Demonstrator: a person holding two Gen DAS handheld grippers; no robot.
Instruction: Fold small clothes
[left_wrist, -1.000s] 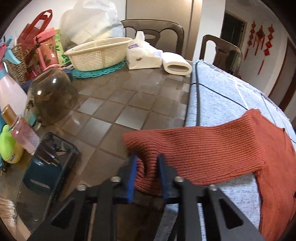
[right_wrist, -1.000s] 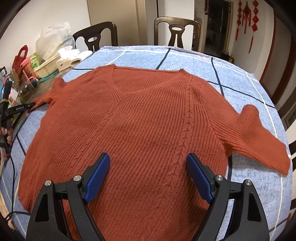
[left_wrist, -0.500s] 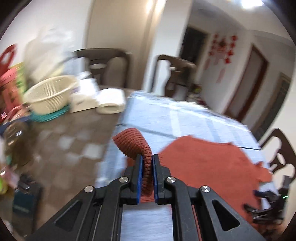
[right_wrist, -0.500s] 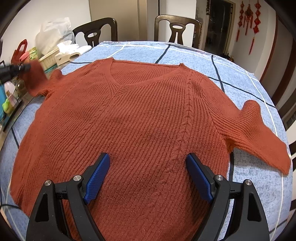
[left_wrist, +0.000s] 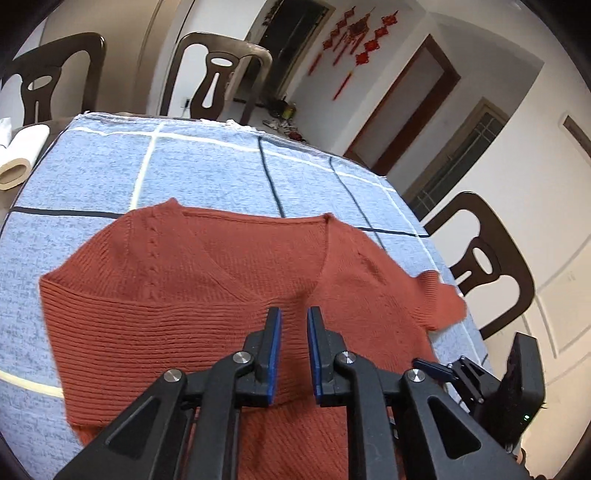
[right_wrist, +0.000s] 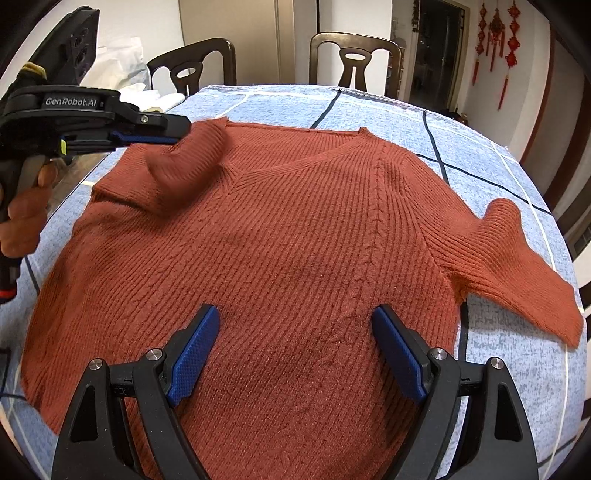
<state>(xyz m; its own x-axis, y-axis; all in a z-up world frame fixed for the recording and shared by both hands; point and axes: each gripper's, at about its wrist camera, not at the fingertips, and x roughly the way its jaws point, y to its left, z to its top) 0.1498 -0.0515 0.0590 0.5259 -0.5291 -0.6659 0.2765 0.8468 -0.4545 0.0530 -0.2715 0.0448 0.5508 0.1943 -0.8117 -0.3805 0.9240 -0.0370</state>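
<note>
A rust-red knit sweater (right_wrist: 295, 229) lies front up on the blue checked cloth (right_wrist: 498, 387). Its left sleeve (right_wrist: 184, 173) is folded in over the chest; the right sleeve (right_wrist: 517, 258) lies spread out. My left gripper (left_wrist: 293, 325) hovers over the folded sleeve with its jaws slightly apart and nothing between them; it also shows in the right wrist view (right_wrist: 173, 134) at the sleeve's cuff. My right gripper (right_wrist: 295, 339) is wide open and empty above the sweater's lower body (left_wrist: 295, 435).
Dark wooden chairs (right_wrist: 354, 59) stand around the table's far side, one at the right (left_wrist: 484, 258). A paper roll (left_wrist: 18, 158) lies at the cloth's far left. White bags (right_wrist: 129, 55) sit behind the left gripper.
My left gripper carried the left sleeve off the table's side, swung it inward over the chest and opened, letting it go. My right gripper has stayed open over the hem.
</note>
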